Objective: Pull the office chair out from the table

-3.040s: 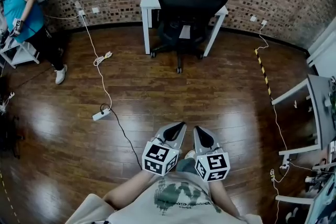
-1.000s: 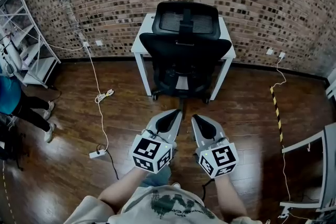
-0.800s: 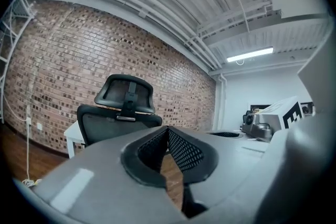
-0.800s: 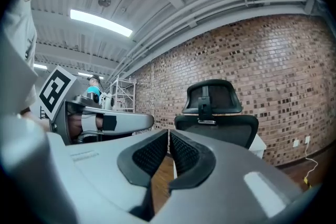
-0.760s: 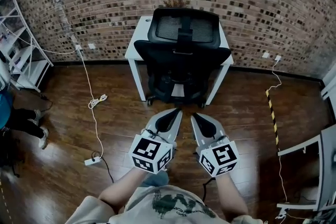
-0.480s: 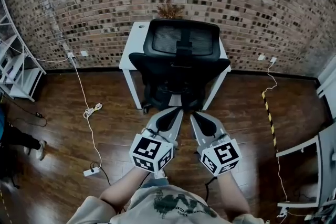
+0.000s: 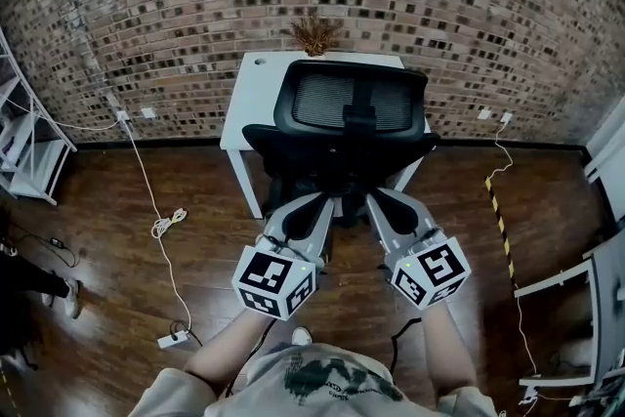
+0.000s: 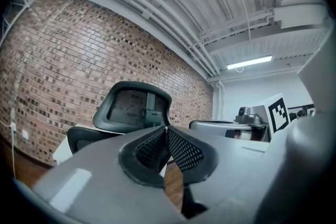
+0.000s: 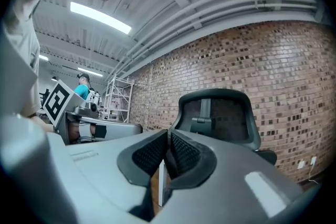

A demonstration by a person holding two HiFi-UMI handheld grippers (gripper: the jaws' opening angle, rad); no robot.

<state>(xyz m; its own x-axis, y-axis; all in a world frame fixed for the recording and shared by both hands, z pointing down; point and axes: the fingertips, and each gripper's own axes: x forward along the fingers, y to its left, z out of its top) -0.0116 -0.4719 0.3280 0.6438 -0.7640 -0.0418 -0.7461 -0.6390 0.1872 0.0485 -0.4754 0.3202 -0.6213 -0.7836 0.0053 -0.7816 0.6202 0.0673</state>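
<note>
Office chair (image 7: 342,127): pushed in at white desk (image 7: 256,88), backrest toward person. Dried plant (image 7: 314,34) at desk rear; pot not discernible. Left gripper (image 7: 314,202), right gripper (image 7: 383,202): side by side, level. Fingers (image 8: 181,149) of each together, empty. Chair just ahead of tips, untouched.

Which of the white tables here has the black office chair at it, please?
The white table against the brick wall, centre of the head view: the office chair stands at it, with a dried plant on top. The right-edge table has neither.
</note>
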